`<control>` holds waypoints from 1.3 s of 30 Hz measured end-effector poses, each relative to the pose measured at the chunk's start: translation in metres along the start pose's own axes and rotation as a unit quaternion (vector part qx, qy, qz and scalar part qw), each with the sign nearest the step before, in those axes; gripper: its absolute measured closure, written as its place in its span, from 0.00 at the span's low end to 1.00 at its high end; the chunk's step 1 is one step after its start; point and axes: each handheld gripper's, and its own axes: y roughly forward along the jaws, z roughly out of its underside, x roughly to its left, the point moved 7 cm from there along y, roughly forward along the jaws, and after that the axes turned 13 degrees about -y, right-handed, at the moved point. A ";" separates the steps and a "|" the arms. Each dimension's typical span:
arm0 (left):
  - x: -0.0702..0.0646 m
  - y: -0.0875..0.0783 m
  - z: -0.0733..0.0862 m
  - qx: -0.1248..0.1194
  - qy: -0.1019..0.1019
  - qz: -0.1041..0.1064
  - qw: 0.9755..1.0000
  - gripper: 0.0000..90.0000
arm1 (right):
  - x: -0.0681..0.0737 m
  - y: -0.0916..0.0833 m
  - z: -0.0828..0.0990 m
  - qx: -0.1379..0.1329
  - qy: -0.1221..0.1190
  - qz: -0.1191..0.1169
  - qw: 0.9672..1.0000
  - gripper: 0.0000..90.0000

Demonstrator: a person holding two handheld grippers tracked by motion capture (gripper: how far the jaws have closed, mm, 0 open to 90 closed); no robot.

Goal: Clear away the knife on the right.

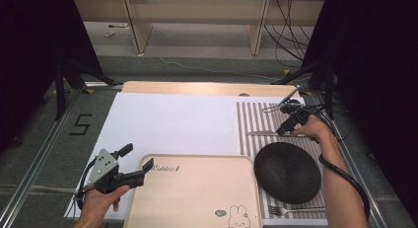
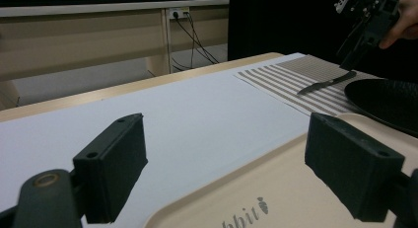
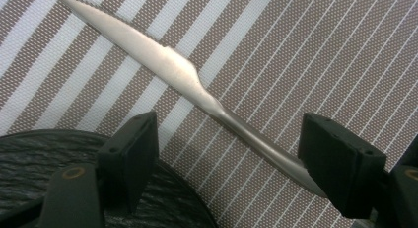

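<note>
A silver table knife (image 3: 187, 77) lies on the striped placemat (image 3: 320, 50), its serrated blade pointing away up-left. My right gripper (image 3: 229, 127) hangs just above it, open, one jaw on each side of the handle, whose end is hidden behind the right-hand jaw. In the high view that gripper (image 1: 285, 128) sits at the knife's (image 1: 263, 133) right end, behind the black plate (image 1: 287, 171). My left gripper (image 1: 137, 159) is open and holds nothing, at the far left corner of the beige tray (image 1: 192, 198). Its jaws (image 2: 229, 156) span the tray's edge.
A fork (image 1: 292, 209) lies on the placemat (image 1: 246, 119) in front of the plate. A white sheet (image 1: 172, 122) covers the table's middle and left. Dark curtains flank the table, and cables run behind the right gripper. The plate's rim (image 3: 29, 149) lies under the right gripper's left-hand jaw.
</note>
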 end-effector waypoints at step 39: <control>-0.003 0.001 0.000 -0.002 0.002 0.012 1.000 0.17 | -0.004 0.036 -0.004 0.058 -0.017 -0.005 0.998 0.38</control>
